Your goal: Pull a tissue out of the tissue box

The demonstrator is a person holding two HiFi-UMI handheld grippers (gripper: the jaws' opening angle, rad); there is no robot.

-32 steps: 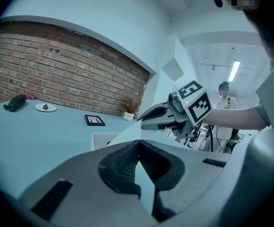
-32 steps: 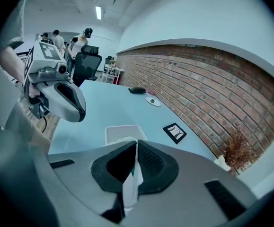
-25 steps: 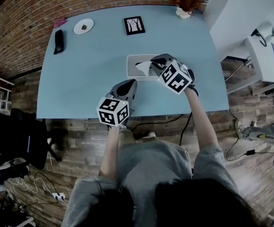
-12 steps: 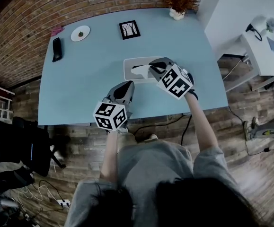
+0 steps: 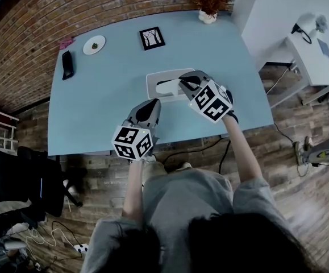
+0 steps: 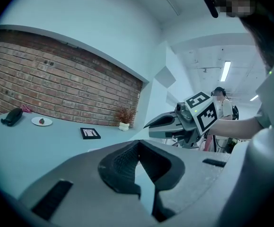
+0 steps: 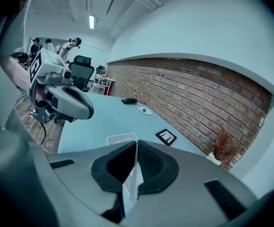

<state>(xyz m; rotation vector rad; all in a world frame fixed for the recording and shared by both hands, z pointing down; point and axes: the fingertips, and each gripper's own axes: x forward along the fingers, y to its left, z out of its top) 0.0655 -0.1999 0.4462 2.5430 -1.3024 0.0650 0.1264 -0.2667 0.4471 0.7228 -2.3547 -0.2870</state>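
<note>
A white tissue box (image 5: 154,76) lies near the middle of the light blue table (image 5: 96,107). My right gripper (image 5: 183,82) hovers over the box's right end, shut on a white tissue (image 5: 167,87) that stretches from its jaws back over the box. The right gripper view shows the tissue (image 7: 133,181) pinched between the dark pads, with the box (image 7: 121,138) beyond the right gripper (image 7: 136,148). My left gripper (image 5: 153,103) floats in front of the box near the table's front edge. Its jaws are shut on nothing (image 6: 137,148), and the right gripper (image 6: 167,123) appears ahead of it.
At the back of the table stand a small framed picture (image 5: 151,38), a white plate (image 5: 94,45), a black object (image 5: 67,65) and a potted dry plant (image 5: 208,15). A brick wall runs behind. A white desk (image 5: 300,50) stands to the right.
The head view has drifted a little. The right gripper still holds the tissue over the box's right end, and the left gripper stays shut in front of it.
</note>
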